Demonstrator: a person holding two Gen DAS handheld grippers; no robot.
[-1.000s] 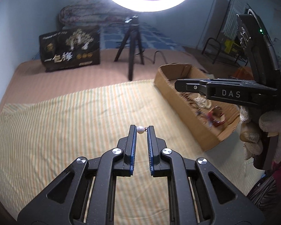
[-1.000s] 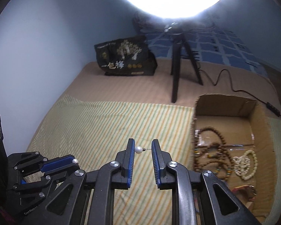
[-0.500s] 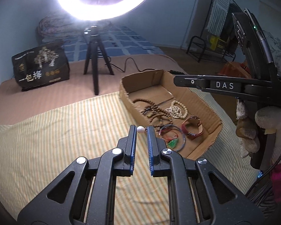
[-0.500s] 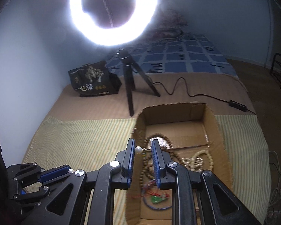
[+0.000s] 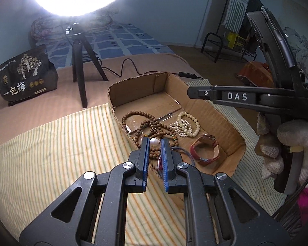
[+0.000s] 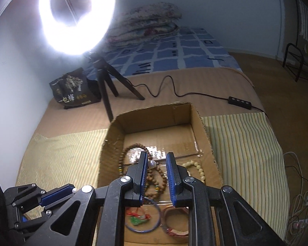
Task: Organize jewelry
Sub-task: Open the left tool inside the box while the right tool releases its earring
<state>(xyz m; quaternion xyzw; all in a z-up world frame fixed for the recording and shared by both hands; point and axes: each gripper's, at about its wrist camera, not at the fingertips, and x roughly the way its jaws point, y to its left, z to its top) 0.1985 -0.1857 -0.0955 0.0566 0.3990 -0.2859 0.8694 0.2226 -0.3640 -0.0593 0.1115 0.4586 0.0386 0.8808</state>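
Observation:
My left gripper [image 5: 154,141] is shut on a white pearl earring [image 5: 154,141] and holds it over the near left part of an open cardboard box [image 5: 234,127]. My right gripper [image 6: 157,160] holds a second pearl earring [image 6: 152,163] against its left finger over the same box [image 6: 110,135]; its jaws stand a little apart with the thin post spanning the gap. Inside the box lie brown bead strings [image 5: 145,123], a cream pearl strand [image 5: 184,125], a red strap bracelet [image 5: 205,149] and a blue bangle [image 6: 143,219]. The left gripper's tip also shows in the right wrist view [image 6: 57,192].
The box sits on a striped yellow cloth [image 5: 61,143] over a tan bed cover. A black tripod [image 5: 80,67] with a bright ring light, its cable and switch [image 6: 239,101], and a black printed bag [image 5: 24,75] stand behind.
Both grippers have moved right from over the striped cloth to over the box, each carrying its pearl earring. The right jaws stand wider than before.

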